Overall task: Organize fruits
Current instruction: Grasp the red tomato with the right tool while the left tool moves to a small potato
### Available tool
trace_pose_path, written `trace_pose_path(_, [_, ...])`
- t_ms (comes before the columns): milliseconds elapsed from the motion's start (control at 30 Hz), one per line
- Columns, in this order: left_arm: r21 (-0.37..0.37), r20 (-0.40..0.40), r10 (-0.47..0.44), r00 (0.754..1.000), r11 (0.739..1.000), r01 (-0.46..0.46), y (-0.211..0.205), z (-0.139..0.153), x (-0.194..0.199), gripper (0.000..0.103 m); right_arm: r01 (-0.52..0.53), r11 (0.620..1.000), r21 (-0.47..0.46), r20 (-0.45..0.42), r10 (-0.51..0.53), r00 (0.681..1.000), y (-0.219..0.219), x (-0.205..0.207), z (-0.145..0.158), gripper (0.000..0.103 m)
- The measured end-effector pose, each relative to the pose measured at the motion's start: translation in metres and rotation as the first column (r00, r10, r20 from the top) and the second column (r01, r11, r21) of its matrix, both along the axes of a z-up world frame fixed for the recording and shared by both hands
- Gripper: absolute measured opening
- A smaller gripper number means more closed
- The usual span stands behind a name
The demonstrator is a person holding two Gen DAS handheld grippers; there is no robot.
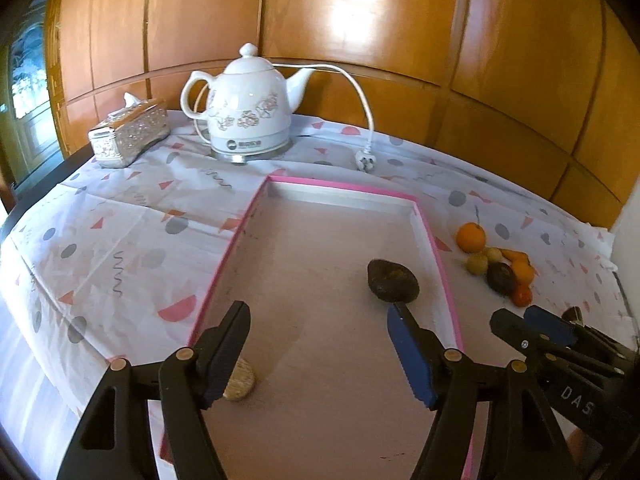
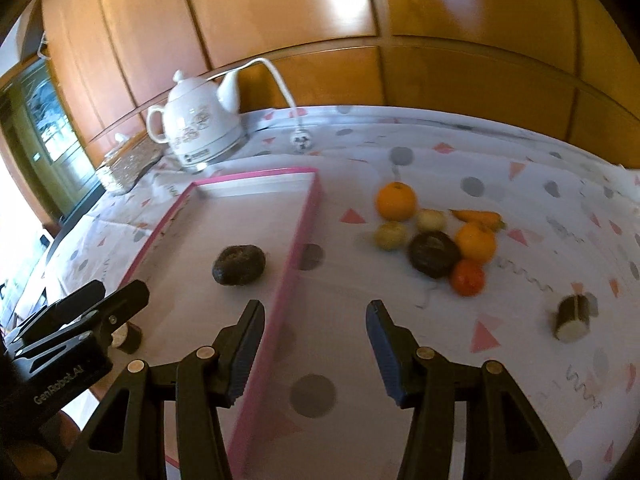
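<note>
Sorting fruit: one avocado (image 1: 393,285) lies in the tray (image 1: 438,256); left gripper (image 1: 318,354) and right gripper (image 2: 316,350) spread, empty; next, right reaches the fruit pile (image 2: 434,236) beside the tray

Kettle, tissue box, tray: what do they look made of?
Kettle: likely glazed ceramic; glossy white with floral print, on a shiny metal-looking base.
Tissue box: silvery, embossed and sparkly; metal or metallized plastic, cannot tell.
Tray: probably cardboard; matte pale floor, thin pink-edged walls.
</note>
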State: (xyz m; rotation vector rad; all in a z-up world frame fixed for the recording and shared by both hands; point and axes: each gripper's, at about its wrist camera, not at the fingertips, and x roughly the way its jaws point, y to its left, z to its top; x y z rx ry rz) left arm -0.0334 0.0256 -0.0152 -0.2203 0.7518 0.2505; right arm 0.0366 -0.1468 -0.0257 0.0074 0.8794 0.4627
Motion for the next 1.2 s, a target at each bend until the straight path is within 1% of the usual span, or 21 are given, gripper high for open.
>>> trace_pose_path(167, [-0.015, -0.005, -0.038, 0.999, 0.999, 0.038, -0.012, -0.002, 0.002, 0.072, 0.092, 0.996, 0.008, -0.009, -0.092, 0.996, -0.032, 0.000, -0.005, 0.054])
trace_pose_path(300, [-0.004, -0.012, -0.063, 0.998, 0.998, 0.063, -0.021, -0.004, 0.004, 0.072, 0.162, 0.987, 0.009, -0.035, -0.162, 0.986, -0.058, 0.003, -0.012, 0.054])
trace_pose_path(567, [-0.004, -0.010, -0.104, 0.995, 0.995, 0.104, -0.033, -0.004, 0.007, 0.072, 0.256, 0.967, -0.013, -0.071, -0.256, 0.964, -0.096, 0.006, -0.027, 0.054])
trace_pose_path(767, [-0.001, -0.009, -0.136, 0.991, 0.991, 0.136, -0.042, -0.003, 0.011, 0.072, 0.259, 0.966, -0.020, -0.083, -0.259, 0.962, -0.099, 0.015, -0.034, 0.053])
trace_pose_path(833, [-0.004, -0.013, -0.145, 0.989, 0.989, 0.145, -0.045, -0.004, 0.013, 0.072, 0.244, 0.970, -0.021, -0.076, -0.245, 0.967, -0.097, 0.020, -0.034, 0.051])
trace_pose_path(933, [-0.005, -0.015, -0.155, 0.988, 0.988, 0.155, -0.049, -0.004, 0.017, 0.072, 0.224, 0.974, -0.035, -0.059, -0.225, 0.972, -0.091, 0.030, -0.034, 0.049])
trace_pose_path(967, [-0.004, -0.016, -0.158, 0.987, 0.987, 0.158, -0.051, -0.004, 0.018, 0.072, 0.215, 0.976, -0.038, -0.051, -0.217, 0.975, -0.088, 0.036, -0.033, 0.044])
trace_pose_path(1033, [-0.005, -0.019, -0.164, 0.986, 0.986, 0.164, -0.052, -0.004, 0.019, 0.072, 0.208, 0.976, -0.059, -0.039, -0.210, 0.977, -0.082, 0.047, -0.035, 0.041])
trace_pose_path(1100, [-0.009, -0.021, -0.171, 0.985, 0.985, 0.171, -0.053, -0.005, 0.022, 0.072, 0.194, 0.979, -0.063, -0.043, -0.197, 0.979, -0.078, 0.057, -0.037, 0.041])
trace_pose_path(1200, [-0.019, -0.031, -0.177, 0.984, 0.984, 0.176, -0.053, -0.008, 0.025, 0.072, 0.181, 0.979, -0.097, -0.046, -0.186, 0.982, -0.071, 0.070, -0.043, 0.041])
